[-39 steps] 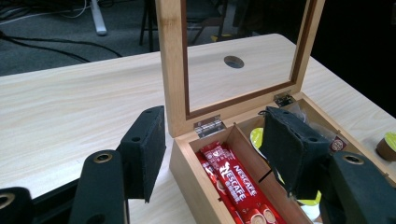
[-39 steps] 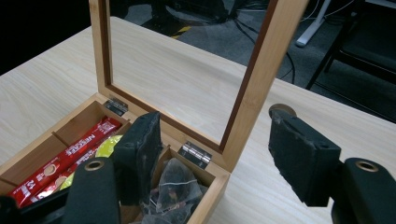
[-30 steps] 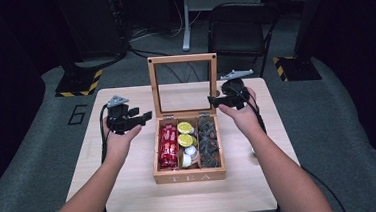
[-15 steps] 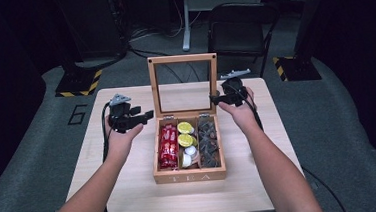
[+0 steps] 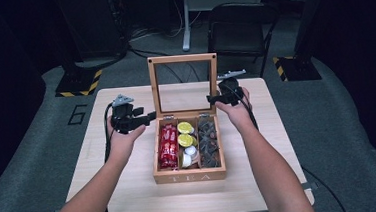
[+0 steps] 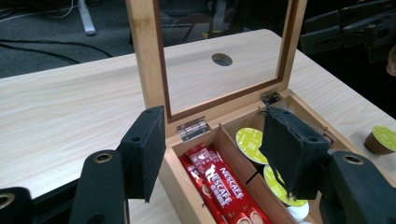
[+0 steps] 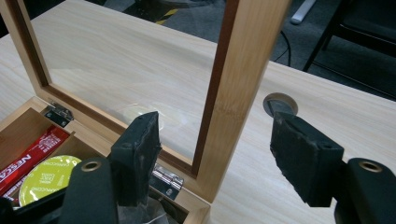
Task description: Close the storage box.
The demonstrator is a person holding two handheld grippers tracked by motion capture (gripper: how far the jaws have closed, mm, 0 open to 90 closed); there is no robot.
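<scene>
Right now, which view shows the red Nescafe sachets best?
The left gripper view: the red Nescafe sachets lie close, their lettering readable. The high view shows them small; the right gripper view catches one corner.

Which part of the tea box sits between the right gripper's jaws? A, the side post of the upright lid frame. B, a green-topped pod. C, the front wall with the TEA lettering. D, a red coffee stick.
A: in the right gripper view, the lid frame's side post stands between the open jaws of the right gripper, with gaps on both sides.
</scene>
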